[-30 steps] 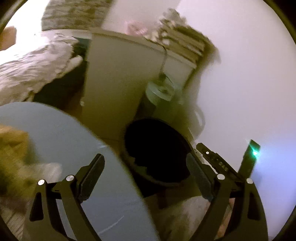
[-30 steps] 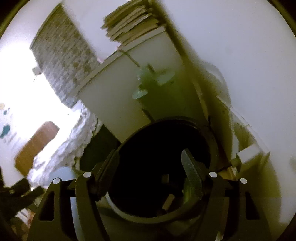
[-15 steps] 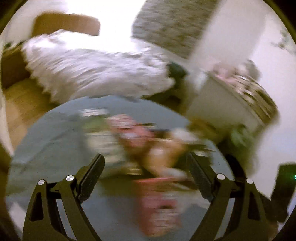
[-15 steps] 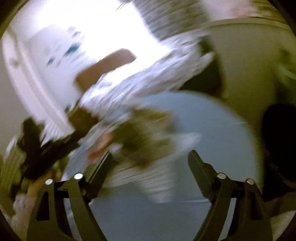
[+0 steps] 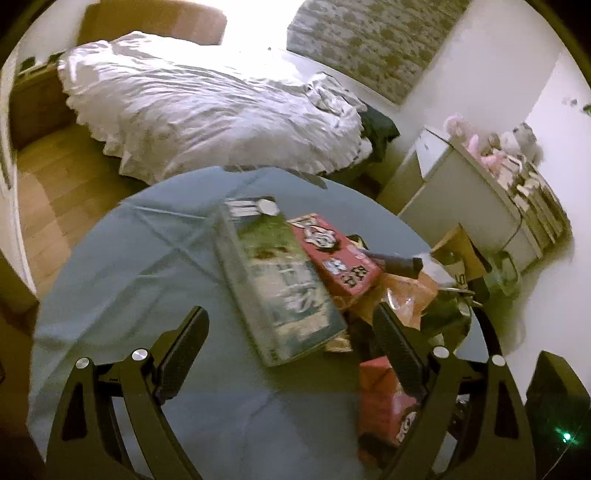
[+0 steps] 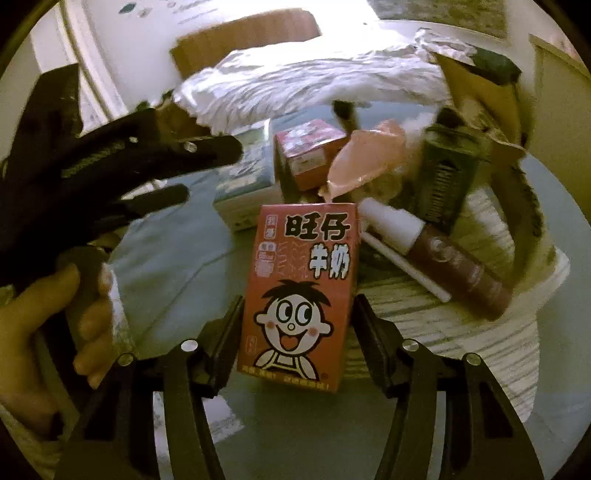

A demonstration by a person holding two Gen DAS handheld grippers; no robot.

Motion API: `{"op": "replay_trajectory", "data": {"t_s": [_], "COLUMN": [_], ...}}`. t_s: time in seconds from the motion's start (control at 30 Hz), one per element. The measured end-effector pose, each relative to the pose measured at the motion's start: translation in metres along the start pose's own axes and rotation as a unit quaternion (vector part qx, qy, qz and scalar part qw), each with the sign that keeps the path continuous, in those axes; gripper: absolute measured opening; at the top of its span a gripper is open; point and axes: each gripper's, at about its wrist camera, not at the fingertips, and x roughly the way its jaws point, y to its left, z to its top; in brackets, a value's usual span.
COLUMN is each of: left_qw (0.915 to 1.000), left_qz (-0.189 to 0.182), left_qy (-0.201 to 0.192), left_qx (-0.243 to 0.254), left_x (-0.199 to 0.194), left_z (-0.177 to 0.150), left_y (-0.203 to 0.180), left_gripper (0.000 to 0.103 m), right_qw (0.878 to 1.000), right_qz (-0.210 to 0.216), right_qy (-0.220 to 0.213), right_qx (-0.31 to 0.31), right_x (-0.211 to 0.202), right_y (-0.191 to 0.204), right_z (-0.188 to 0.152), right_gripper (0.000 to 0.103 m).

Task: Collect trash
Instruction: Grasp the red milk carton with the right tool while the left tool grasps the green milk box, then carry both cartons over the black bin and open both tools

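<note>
The right gripper [image 6: 297, 325] brackets a red rectangular milk carton with a cartoon boy's face [image 6: 299, 295] — its jaws stand at the carton's two sides, though whether they press it I cannot tell. At two o'clock lies a brown bottle with a white cap [image 6: 439, 254]. The left gripper [image 5: 291, 350] hangs with jaws wide apart over the round table under a grey-blue cloth [image 5: 122, 266] — a flat green-and-white box [image 5: 280, 284] at twelve o'clock.

Bedroom, dim and yellowish. Bed [image 5: 221, 107] with rumpled white duvet far, brown headboard [image 5: 155, 22] behind it, blown-out light there. Wood floor [image 5: 55, 192] left. White cabinet [image 5: 469, 192] right against white wall [image 5: 491, 74]. Round table [image 5: 122, 266] near, grey-blue cloth.
</note>
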Motion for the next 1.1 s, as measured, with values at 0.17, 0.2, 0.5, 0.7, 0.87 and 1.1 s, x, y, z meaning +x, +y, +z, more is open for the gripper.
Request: {"op": "replay_trajectory", "data": {"t_s": [0.17,0.2,0.5,0.7,0.87,1.1], "left_qw": [0.9979,0.9974,0.9948,0.9957,0.9913,0.9949], "left_qz": [0.051,0.059,0.078,0.06,0.093,0.059], "left_qy": [0.019,0.022,0.003,0.018,0.033,-0.018], "left_qx": [0.034,0.035,0.065,0.069,0.087,0.08], "left_x": [0.026,0.029,0.015,0.01,0.034,0.006], "left_z": [0.005,0.005,0.001,0.002,0.009,0.003], "left_y": [-0.012,-0.011,0.002,0.01,0.005,0.003], "left_gripper": [0.089,0.088,0.054,0.055,0.06,0.048], "right_qw": [1.0,0.999,0.998,0.997,0.996,0.993], "right_qz": [0.003,0.005,0.021,0.034,0.04,0.057], "right_qy": [-0.017,-0.021,-0.043,-0.059,-0.056,-0.085], "right_qx": [0.023,0.029,0.05,0.046,0.051,0.051], "right_x": [-0.018,-0.021,-0.035,-0.043,-0.042,-0.06], "right_y": [-0.026,-0.03,-0.048,-0.047,-0.045,-0.056], "right_z": [-0.009,-0.011,-0.017,-0.019,-0.017,-0.025], "right_gripper": [0.058,0.058,0.058,0.058,0.058,0.058]}}
